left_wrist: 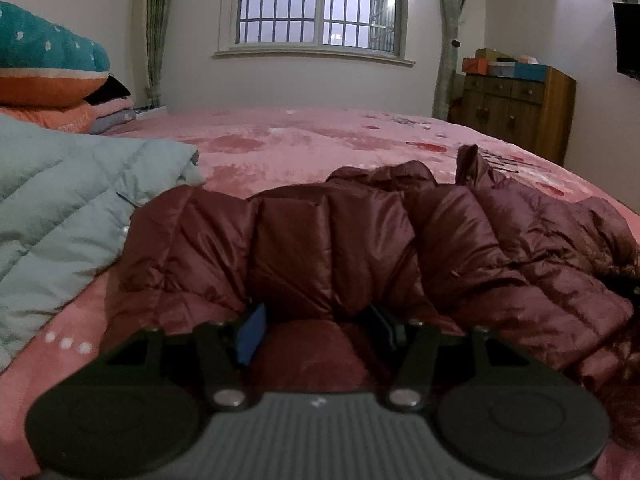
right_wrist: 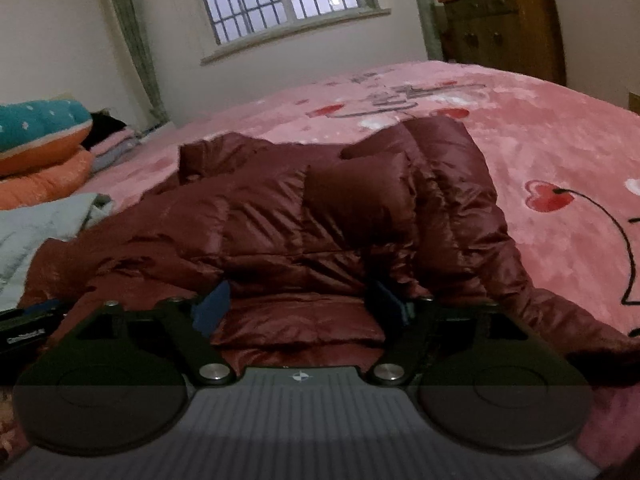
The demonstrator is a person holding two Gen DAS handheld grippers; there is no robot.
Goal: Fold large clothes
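A shiny maroon puffer jacket (left_wrist: 360, 232) lies crumpled across the pink bed cover (left_wrist: 300, 140). In the left wrist view my left gripper (left_wrist: 318, 332) sits at the jacket's near edge. A thick fold fills the gap between its blue pads (left_wrist: 252, 334), and the fingertips are hidden under the fabric. In the right wrist view the same jacket (right_wrist: 320, 208) spreads ahead, with one sleeve trailing to the right. My right gripper (right_wrist: 304, 304) stands wide at the near hem. Fabric lies between its fingers (right_wrist: 212, 308) without being pinched.
A pale blue-green quilted jacket (left_wrist: 60, 200) lies to the left, touching the maroon one. Stacked pillows and folded clothes (left_wrist: 44, 60) sit at the far left. A wooden dresser (left_wrist: 516, 108) stands beyond the bed's right side, under a barred window (left_wrist: 316, 4).
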